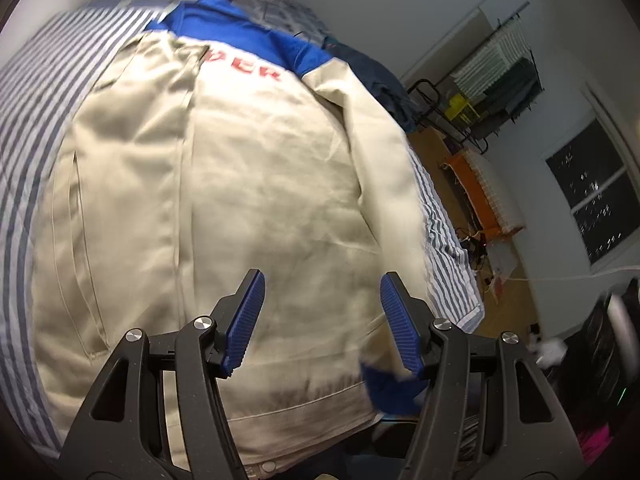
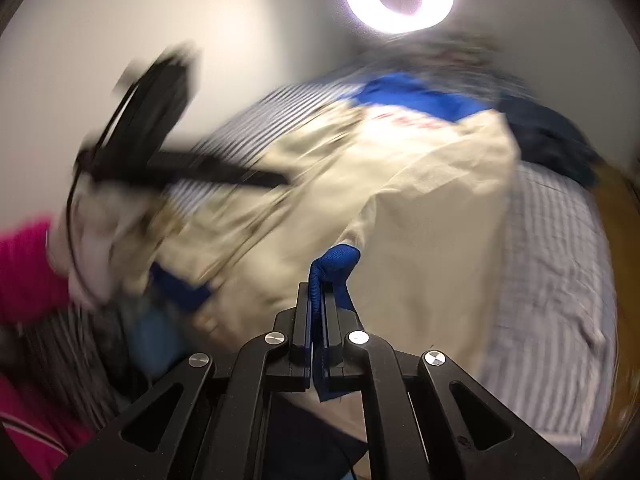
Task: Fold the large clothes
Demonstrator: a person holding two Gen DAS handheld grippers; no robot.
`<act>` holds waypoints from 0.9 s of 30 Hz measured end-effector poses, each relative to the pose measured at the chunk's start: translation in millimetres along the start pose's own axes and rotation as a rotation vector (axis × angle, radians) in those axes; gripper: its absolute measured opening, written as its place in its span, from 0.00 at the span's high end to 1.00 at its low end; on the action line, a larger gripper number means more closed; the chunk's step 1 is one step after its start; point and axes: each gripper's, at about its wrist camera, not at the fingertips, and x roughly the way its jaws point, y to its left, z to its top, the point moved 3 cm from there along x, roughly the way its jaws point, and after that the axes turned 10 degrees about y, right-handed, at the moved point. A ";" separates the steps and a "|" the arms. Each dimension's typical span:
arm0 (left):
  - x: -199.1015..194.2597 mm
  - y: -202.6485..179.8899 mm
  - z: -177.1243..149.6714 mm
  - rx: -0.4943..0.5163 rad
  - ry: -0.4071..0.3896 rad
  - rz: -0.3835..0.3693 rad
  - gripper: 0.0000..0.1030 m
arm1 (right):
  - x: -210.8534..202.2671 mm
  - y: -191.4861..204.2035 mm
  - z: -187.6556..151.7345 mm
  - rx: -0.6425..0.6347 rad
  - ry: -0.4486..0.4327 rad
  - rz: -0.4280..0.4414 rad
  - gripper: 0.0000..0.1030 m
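Observation:
A large beige jacket [image 1: 248,184] with a blue yoke and red letters lies back-up on a striped bed; it also shows in the right wrist view [image 2: 432,208]. My left gripper [image 1: 322,280] is open and empty, hovering above the jacket's lower back near the hem. A blue cuff [image 1: 384,388] lies by its right finger. My right gripper [image 2: 318,292] is shut on the blue ribbed cuff [image 2: 336,264] of the right sleeve and holds the sleeve lifted. The left gripper appears blurred in the right wrist view [image 2: 148,120], above the jacket's left side.
The striped bedsheet [image 1: 36,128] surrounds the jacket. A dark blue garment [image 1: 372,76] lies at the bed's far right. Beyond the bed edge are a wooden floor, an orange bench [image 1: 476,188], a drying rack [image 1: 504,68] and a window. A pink sleeve [image 2: 24,264] is at left.

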 end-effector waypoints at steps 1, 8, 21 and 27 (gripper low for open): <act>1.7 1.8 -1.2 -0.006 0.007 -0.001 0.40 | 12.6 12.4 -1.2 -0.047 0.034 0.010 0.98; 23.9 16.7 -13.5 -0.026 0.078 0.053 0.40 | 54.9 23.2 -10.0 -0.090 0.148 0.049 0.97; 25.2 3.0 -56.1 0.011 0.156 0.021 0.40 | -29.6 -96.6 -1.6 0.246 -0.130 0.459 0.69; 43.2 7.6 -74.5 -0.013 0.223 0.043 0.40 | -4.1 -183.3 18.6 0.489 -0.104 0.265 0.69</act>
